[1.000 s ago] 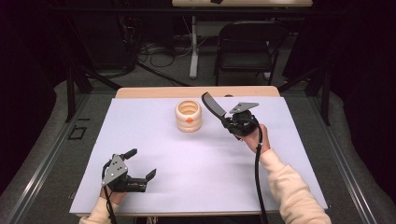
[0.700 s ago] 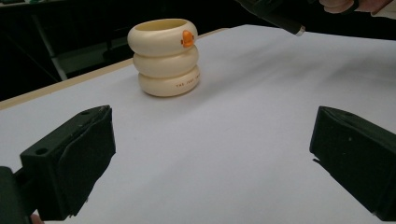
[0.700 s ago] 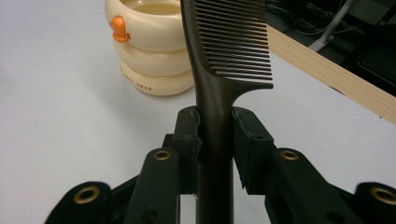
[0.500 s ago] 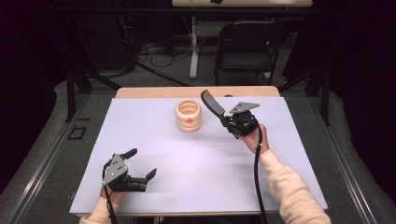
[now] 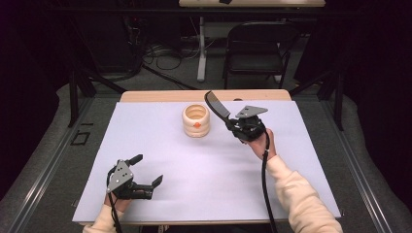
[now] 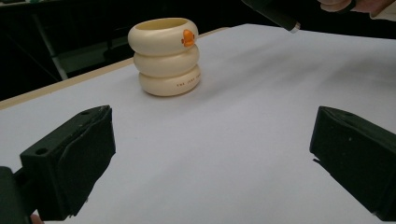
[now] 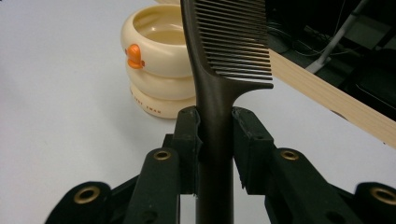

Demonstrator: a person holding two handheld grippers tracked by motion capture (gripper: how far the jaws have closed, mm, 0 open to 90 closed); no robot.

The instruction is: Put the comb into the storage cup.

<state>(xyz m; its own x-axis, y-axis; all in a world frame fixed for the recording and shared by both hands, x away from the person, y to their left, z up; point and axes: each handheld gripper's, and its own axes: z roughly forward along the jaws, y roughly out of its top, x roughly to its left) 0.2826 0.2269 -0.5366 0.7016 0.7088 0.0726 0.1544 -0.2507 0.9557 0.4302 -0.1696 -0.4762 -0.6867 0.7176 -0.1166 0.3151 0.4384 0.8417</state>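
1. Above the far half of the white-covered table, the right gripper has its jaws clamped on the handle of a dark comb, which rises tilted toward the cream holder, teeth end uppermost.
2. At the near left corner of the table, the left gripper rests low with its jaws spread wide and nothing between them; its own camera looks across bare cloth to the holder.
3. The comb looks light, thin and stiff, most likely hard plastic. Its smooth handle could slip or swivel between the pads, so the present hold, on the handle just below the teeth, seems the sound place; the fine teeth would bend or snag if pinched.
4. The holder, three stacked cream rings with a small orange duck-like mark, stands upright and open at the top, just beside the comb's tip in the high view. It appears rigid and glossy, probably light enough to tip if the comb knocks its rim.
5. Hard to make out: the holder's depth and floor, the lettering on its lowest ring, and the comb's lower handle end, which is cut off at the bottom of the right gripper view. The comb's top is likewise cropped there.
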